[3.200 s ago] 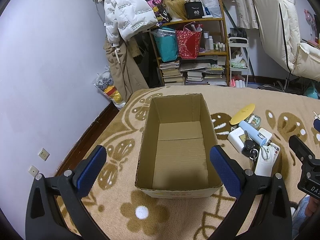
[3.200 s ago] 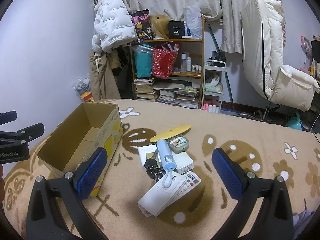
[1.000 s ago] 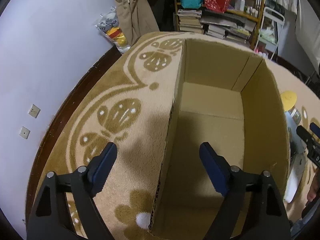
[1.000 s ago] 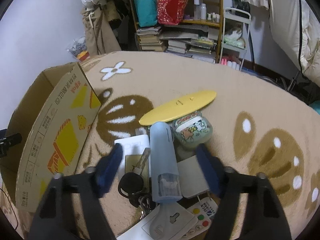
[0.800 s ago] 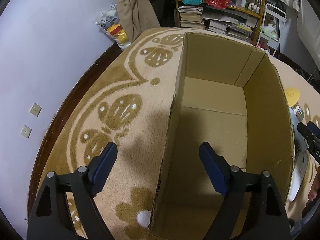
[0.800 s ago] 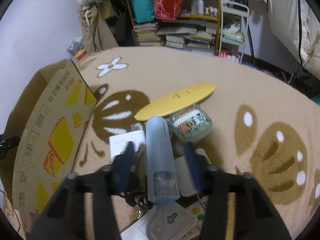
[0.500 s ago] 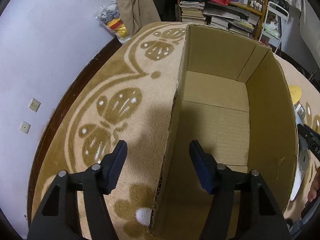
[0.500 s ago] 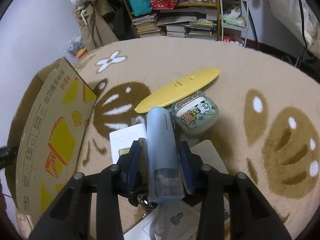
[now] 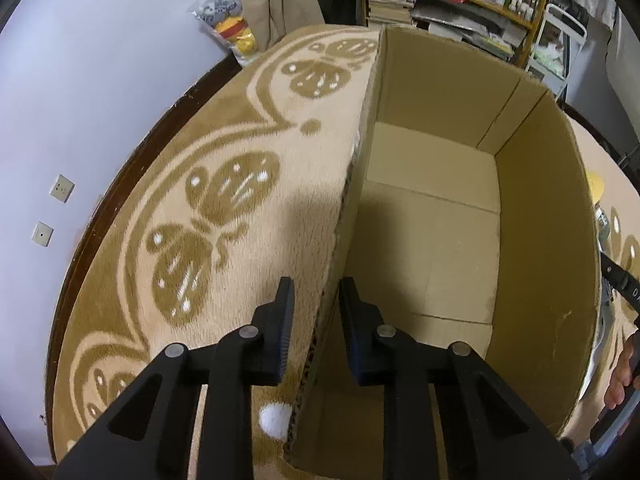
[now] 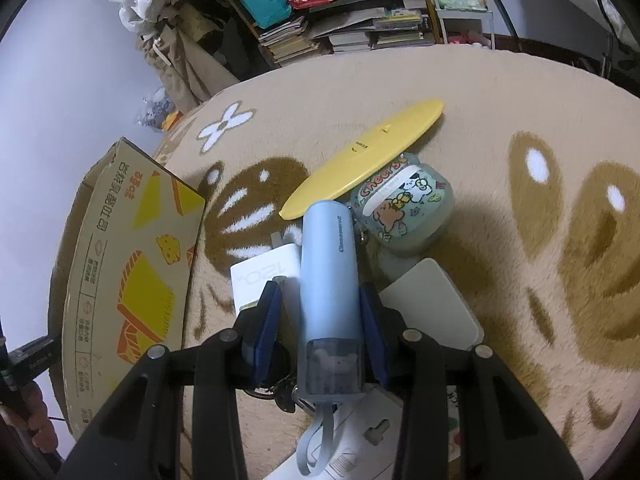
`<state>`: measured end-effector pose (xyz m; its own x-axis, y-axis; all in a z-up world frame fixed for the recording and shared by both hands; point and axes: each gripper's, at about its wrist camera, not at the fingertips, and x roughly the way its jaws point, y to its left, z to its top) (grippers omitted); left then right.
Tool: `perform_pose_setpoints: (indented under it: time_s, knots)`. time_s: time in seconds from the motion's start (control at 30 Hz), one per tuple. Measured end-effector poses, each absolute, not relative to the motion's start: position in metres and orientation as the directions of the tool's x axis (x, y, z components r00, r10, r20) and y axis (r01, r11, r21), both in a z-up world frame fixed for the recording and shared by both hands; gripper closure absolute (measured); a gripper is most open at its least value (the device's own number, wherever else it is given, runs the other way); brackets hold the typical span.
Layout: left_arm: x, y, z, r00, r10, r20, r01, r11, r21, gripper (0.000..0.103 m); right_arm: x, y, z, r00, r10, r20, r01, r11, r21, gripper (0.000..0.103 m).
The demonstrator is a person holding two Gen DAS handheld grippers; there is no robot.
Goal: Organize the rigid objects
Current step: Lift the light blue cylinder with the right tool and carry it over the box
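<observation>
- The light-blue cylindrical device (image 10: pixel 328 280) with a translucent grey cap and a blue wrist loop lies on top of a pile of small things on the tan patterned rug (image 10: pixel 500 100), its capped end towards the camera.
- The right gripper (image 10: pixel 322 320) straddles the cylinder's lower half; its jaws have just been closing, and the pad at 3 o'clock lies against the cylinder while the one at 9 o'clock looks a shade off it, so a full clamp cannot be told for sure.
- At 12 o'clock from the cylinder a flat yellow oval board (image 10: pixel 368 160) leans over a pale green earbud case (image 10: pixel 404 208) printed with cartoon animals, which sits just beside the cylinder's far end at 1 o'clock.
- A white charger brick (image 10: pixel 260 276) lies at 9 o'clock, a white flat box (image 10: pixel 436 308) at 3 o'clock, and keys (image 10: pixel 280 392) and a white power strip (image 10: pixel 360 440) below.
- The open cardboard box (image 10: pixel 132 264) stands at 9 o'clock of the pile, printed with yellow shapes.
- The left gripper (image 9: pixel 316 328) has just closed together on the box's near side wall (image 9: pixel 344 216), one pad outside and one inside.
- A bookshelf (image 10: pixel 360 12) stands beyond the rug at 12 o'clock.
</observation>
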<state>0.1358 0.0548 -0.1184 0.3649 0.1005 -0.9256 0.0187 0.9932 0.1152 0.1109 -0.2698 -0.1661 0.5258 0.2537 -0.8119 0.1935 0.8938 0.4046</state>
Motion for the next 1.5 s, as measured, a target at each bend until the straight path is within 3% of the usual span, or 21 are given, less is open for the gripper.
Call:
perform_pose_setpoints:
  time_s: [0.07,0.1,0.33,0.6,1.13,1.5]
  knots:
    - [0.135,0.053,-0.119,0.361,0.097,-0.927,0.028,0.993,0.115,0.088,0.111,-0.270,-0.167,0.527,0.258,-0.810,0.198,0.889,0.412,0.061]
    - [0.135,0.053,-0.120,0.360,0.096,-0.928,0.031,0.993,0.115,0.088,0.110,-0.270,-0.167,0.529,0.253,-0.810,0.206,0.888,0.412,0.071]
    - [0.135,0.052,-0.119,0.350,0.098,-0.931,0.028,0.993,0.115,0.089,0.106,-0.255,-0.158,0.557,0.130,-0.820,0.213,0.932,0.292,0.071]
    - [0.133,0.051,-0.118,0.347,0.094,-0.933,0.038,0.993,0.115,0.090,0.097,-0.250,-0.121,0.647,0.101,-0.756,0.194,0.937,0.291,0.073]
    - [0.131,0.039,-0.122,0.361,0.163,-0.918,0.076,0.976,0.203,0.088,0.090,-0.231,-0.082,0.716,0.109,-0.689,0.119,0.954,0.274,0.074]
    - [0.127,0.032,-0.126,0.375,0.200,-0.905,0.101,0.962,0.254,0.085,0.096,-0.185,-0.014,0.787,0.194,-0.586,-0.026,0.959,0.284,0.074]
